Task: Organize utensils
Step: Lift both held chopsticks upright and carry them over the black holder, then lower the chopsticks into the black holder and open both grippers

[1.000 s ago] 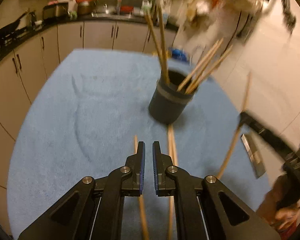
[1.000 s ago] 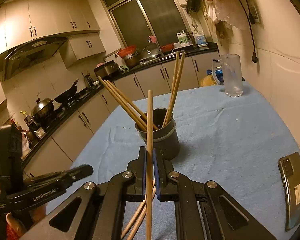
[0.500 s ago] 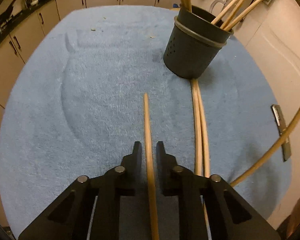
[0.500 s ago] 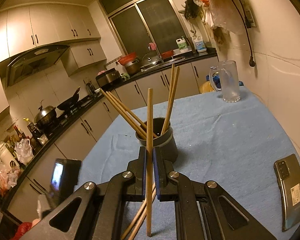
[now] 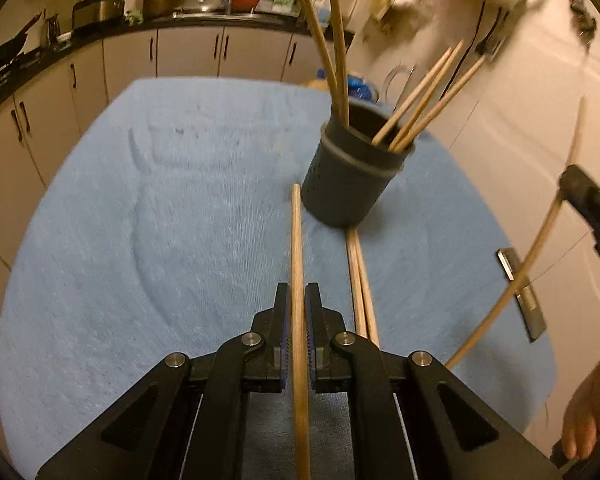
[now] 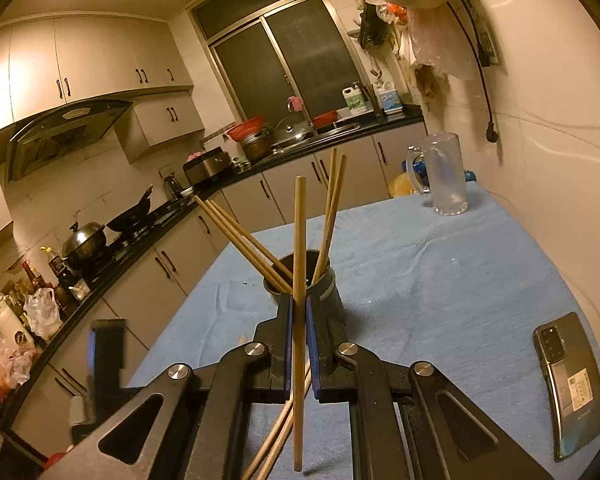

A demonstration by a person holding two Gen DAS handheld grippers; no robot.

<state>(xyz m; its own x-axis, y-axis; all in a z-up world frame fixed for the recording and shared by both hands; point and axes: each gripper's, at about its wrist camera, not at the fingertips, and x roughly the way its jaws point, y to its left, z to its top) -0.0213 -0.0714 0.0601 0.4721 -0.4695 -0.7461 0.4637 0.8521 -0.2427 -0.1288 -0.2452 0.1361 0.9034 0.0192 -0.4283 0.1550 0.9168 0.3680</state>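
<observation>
A dark grey utensil holder (image 5: 350,176) stands on the blue cloth with several wooden chopsticks in it; it also shows in the right wrist view (image 6: 320,280). My left gripper (image 5: 296,308) is shut on a wooden chopstick (image 5: 296,240) that points forward toward the holder's left side. Two more chopsticks (image 5: 360,280) lie on the cloth just right of it. My right gripper (image 6: 298,312) is shut on another chopstick (image 6: 298,240), held upright in front of the holder. That gripper (image 5: 592,204) and its chopstick (image 5: 540,248) show at the right of the left wrist view.
A phone (image 6: 572,384) lies at the table's right edge, also seen in the left wrist view (image 5: 520,292). A clear glass mug (image 6: 446,180) stands at the far end. The table cloth (image 5: 159,220) spreads left of the holder. Kitchen counters and cabinets (image 6: 259,196) lie beyond.
My left gripper closed on the chopstick that lay on the cloth and lifted it, tilting up toward the holder. My right gripper kept its chopstick and rose a little.
</observation>
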